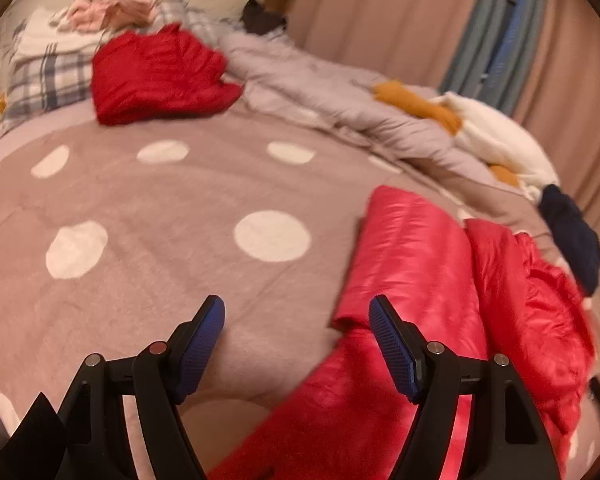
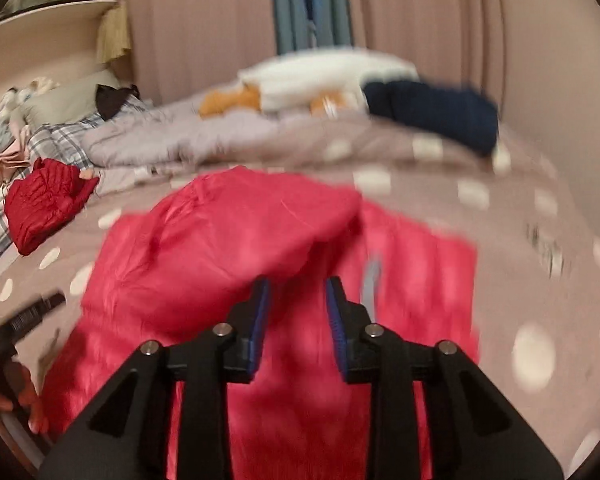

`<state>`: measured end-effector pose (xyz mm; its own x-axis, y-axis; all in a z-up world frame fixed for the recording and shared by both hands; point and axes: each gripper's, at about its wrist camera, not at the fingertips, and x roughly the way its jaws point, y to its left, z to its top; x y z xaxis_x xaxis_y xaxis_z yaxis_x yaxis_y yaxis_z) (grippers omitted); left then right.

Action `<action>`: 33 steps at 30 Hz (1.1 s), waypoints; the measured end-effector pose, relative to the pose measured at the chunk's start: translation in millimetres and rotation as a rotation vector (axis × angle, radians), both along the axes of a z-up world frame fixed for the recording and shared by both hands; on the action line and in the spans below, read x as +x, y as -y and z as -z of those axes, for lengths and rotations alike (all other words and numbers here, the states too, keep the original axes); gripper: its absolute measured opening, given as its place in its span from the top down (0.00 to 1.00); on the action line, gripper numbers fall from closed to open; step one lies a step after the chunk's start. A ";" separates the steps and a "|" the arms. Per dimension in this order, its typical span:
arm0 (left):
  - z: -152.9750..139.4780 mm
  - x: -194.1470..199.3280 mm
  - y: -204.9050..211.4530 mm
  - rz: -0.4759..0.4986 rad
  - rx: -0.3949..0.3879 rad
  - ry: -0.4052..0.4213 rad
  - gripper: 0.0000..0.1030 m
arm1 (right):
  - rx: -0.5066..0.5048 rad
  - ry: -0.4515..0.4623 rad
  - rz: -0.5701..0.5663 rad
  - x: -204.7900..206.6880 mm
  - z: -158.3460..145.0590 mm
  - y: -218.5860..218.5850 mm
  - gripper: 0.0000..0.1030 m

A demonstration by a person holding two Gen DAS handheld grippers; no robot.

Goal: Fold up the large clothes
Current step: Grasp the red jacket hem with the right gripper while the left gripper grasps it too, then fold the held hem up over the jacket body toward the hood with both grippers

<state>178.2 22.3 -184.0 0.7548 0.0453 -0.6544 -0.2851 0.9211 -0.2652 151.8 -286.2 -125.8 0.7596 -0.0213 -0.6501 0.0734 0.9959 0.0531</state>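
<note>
Jacket: the pink puffer jacket (image 2: 236, 264) lies on the polka-dot bedspread (image 1: 140, 208), part-folded — one panel is doubled over the body, and a grey zip strip shows on its right half.
Long axis: from the right wrist view it runs away from the near edge of the bed toward the far wall; from the left wrist view it lies off to the right, rumpled at its right-hand side.
Right gripper (image 2: 296, 312): right above the jacket's middle, jaws parted a modest gap, nothing between them — no cloth pinched that I can see.
Left gripper (image 1: 296, 336): jaws spread wide, empty, over bare bedspread, with its right finger over the jacket's near-left edge.
Nearer arm: I'd say the right; it's already over the jacket, while the left sits at the flank.
Next move, my guess: each gripper takes an edge and folds along that long axis.
Further out: a folded dark-red jacket (image 1: 160, 76) sits well apart near the pillows, a navy garment (image 2: 436, 114) at the far side.
</note>
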 end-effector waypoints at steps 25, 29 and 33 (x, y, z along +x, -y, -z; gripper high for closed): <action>-9.7 39.9 68.6 0.323 -0.388 0.026 0.11 | 0.541 0.025 0.171 3.6 26.0 14.2 0.04; 11.8 59.3 87.7 0.462 -0.560 -0.041 0.11 | 0.665 -0.033 0.200 14.5 47.7 21.7 0.04; 35.9 76.4 97.7 0.509 -0.786 -0.129 0.11 | 0.767 -0.027 0.219 13.7 63.6 24.9 0.27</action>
